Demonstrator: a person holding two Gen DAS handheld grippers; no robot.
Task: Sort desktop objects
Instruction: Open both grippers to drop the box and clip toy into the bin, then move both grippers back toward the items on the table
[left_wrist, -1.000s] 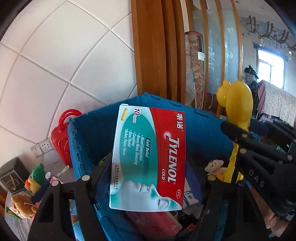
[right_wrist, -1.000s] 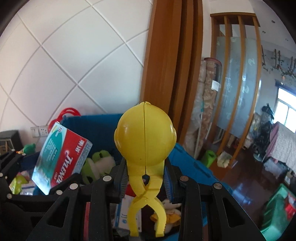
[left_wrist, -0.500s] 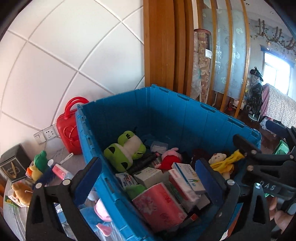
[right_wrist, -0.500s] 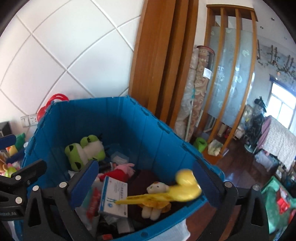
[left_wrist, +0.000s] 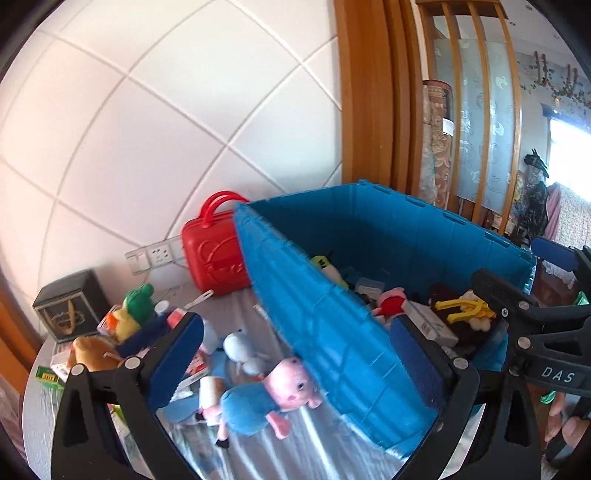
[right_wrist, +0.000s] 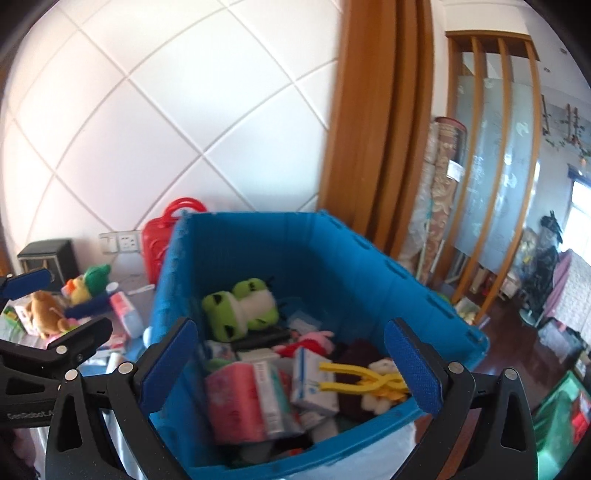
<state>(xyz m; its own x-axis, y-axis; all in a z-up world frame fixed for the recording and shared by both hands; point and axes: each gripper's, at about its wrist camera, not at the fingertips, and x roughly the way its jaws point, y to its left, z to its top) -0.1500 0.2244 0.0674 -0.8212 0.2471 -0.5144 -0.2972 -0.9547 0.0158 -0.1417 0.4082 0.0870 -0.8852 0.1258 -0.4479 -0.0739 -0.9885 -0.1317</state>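
Both tongs gape wide, holding nothing; below the left gripper (left_wrist: 291, 363) lies the pig plush (left_wrist: 266, 397); soft, light; pinch its body.

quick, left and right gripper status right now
Left gripper: open, holding nothing.
Right gripper: open, holding nothing, above the blue plastic bin.

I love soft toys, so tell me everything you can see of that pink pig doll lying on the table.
The pig doll is a plush toy with a pink head, a round snout, a dark eye and a blue body with thin pink limbs. It lies on its side on the grey table, just outside the blue bin, its head against the bin's wall. Neither gripper touches it.
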